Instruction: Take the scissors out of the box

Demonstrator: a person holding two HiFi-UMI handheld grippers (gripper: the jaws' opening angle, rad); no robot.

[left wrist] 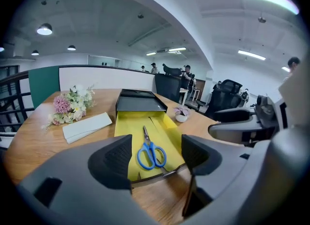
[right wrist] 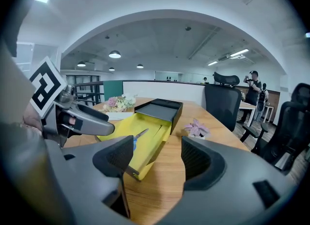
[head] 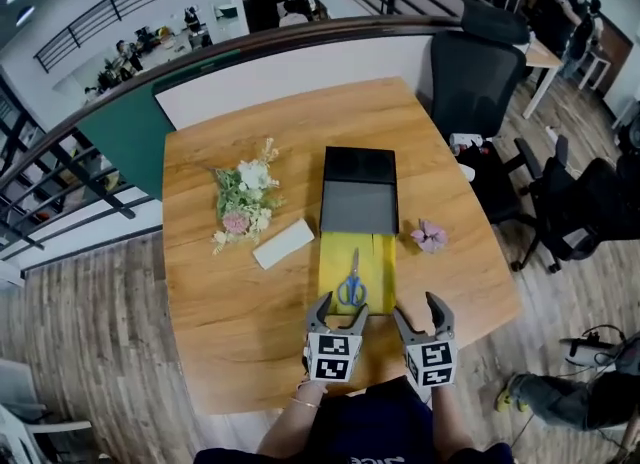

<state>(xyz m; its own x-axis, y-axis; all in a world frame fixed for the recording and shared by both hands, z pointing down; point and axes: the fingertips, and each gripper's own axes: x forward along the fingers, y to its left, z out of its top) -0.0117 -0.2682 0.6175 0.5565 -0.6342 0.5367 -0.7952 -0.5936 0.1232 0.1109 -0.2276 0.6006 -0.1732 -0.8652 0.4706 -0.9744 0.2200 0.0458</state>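
A wooden table (head: pixel 210 292) stands in an open office, with black chairs (head: pixel 480 72) beside it. The scissors (head: pixel 351 284) lie in the box (head: pixel 358 192), on its yellow lining, just ahead of the left gripper (head: pixel 340 308). The right gripper (head: pixel 418 309) is beside the box. Both grippers gape, empty.

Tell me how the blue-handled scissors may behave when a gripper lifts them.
The scissors look rigid, blades shut, so probably no flopping. Lying flat on the smooth yellow tray, they may slide and be hard to pinch.
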